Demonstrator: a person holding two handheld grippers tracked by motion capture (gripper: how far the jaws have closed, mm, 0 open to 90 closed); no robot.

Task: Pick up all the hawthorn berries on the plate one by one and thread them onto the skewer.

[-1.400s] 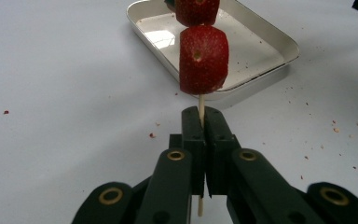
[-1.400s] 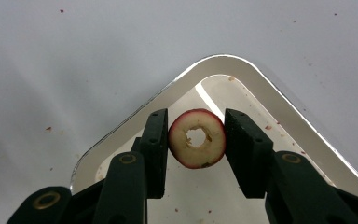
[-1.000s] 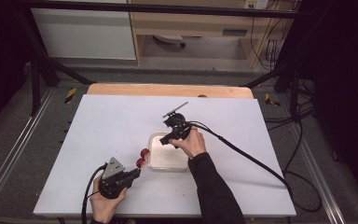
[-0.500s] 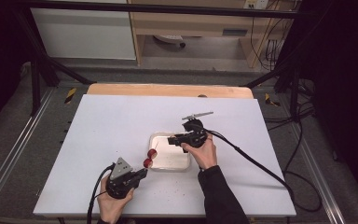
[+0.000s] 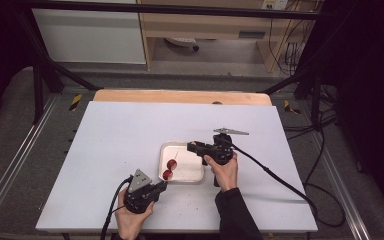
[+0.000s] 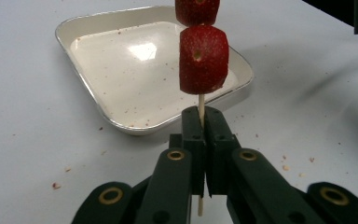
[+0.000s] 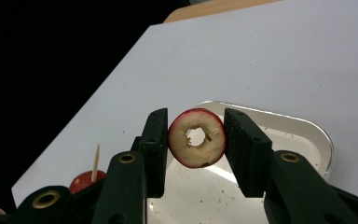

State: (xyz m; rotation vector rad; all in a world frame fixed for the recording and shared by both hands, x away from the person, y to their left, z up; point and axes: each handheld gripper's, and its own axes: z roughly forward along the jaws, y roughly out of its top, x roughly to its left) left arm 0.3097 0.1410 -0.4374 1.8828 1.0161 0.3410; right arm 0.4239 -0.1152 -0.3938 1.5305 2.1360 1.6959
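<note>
Lab-like recording bay: white table [image 5: 120,150] within black frame rails [image 5: 180,9], trailing floor cables [image 5: 325,165].

Glossy white tray [image 6: 98,51], speckled with red crumbs. Matt white tabletop [image 5: 120,130], bare wood strip at far edge. Thin wooden skewer [image 6: 200,105]; moist, pitted red fruit pieces [image 6: 203,59]. Matt black plastic jaws.

Dark red fruit pieces [image 6: 203,59] on a pale skewer [image 6: 201,103]; white tray [image 6: 98,60]; black tools.
</note>
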